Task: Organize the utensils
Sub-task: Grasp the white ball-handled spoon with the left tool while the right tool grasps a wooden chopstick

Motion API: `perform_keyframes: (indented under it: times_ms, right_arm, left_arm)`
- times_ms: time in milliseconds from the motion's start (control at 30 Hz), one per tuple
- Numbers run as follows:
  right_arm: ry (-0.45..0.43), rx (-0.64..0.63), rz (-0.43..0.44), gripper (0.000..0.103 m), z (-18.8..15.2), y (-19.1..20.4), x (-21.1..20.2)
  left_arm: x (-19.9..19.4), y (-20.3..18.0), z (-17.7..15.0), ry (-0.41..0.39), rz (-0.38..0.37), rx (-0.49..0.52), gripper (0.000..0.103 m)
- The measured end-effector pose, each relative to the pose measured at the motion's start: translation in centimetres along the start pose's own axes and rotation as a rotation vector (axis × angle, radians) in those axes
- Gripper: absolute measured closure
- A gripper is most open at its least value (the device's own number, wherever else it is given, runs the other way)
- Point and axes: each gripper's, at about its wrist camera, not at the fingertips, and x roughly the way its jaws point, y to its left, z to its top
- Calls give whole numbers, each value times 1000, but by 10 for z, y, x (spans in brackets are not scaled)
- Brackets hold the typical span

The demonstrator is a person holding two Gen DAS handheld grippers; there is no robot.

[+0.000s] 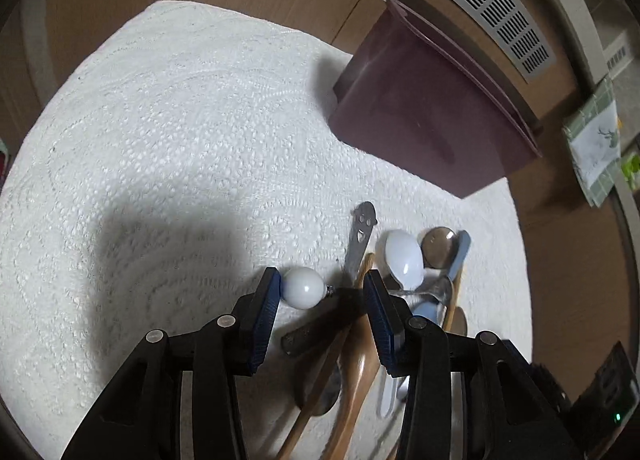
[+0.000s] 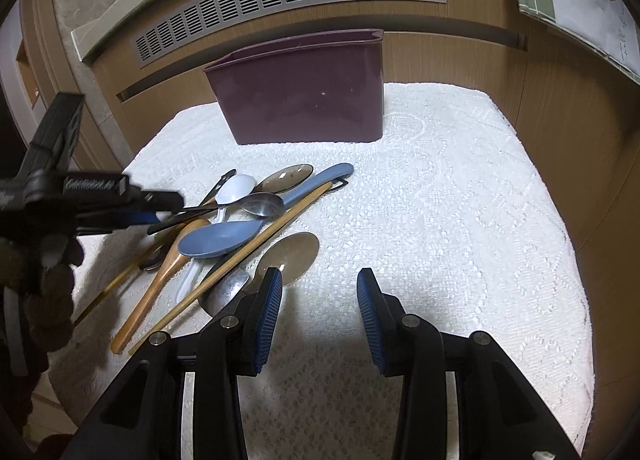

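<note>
The lower ends of the piled spoons (image 1: 404, 260) are hidden behind the wide-open, empty left gripper (image 1: 320, 292), while the right gripper (image 2: 320, 292) is likewise held open and empty.

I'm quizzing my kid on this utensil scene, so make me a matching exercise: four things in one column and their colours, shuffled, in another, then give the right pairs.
Column one:
1. container
2. wide spoon lying across the middle of the pile
3. long spoon with its handle toward the camera
4. cloth under everything

Column two:
A. white
B. light wood brown
C. dark plum
D. pale blue

Right pairs: 1-C, 2-D, 3-B, 4-A.
</note>
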Motion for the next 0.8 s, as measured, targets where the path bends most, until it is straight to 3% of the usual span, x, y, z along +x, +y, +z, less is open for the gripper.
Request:
perform_keyframes:
  times_ms: [67,167,233,333,533,667,800]
  right_arm:
    - [-6,-11,-10,67,0,3,-1]
    - [-18,-40,-34,67,0,5,-3]
    - [-13,-40,-28,67,2,5,-3]
    - [-23,-43,-16,67,7,5,-6]
    - [16,48,47,67,26,7,16]
    - [80,99,43,73,35,15,43]
    - [111,84,-59,79,44,26,65]
  left_arm:
    - [1,-5,-3,-34,38,4,61]
    - [1,-11,-8,-92,70,60,75]
    - [-6,-10,-10,-124,71,89,75]
    - [-40,-15,-11,-257,113,189,75]
    - [-104,-18,-6,-427,183,343,75]
    - [-127,-17,-12,-460,230,456,75]
    - [-131,-15,-20,-447,247,502,75]
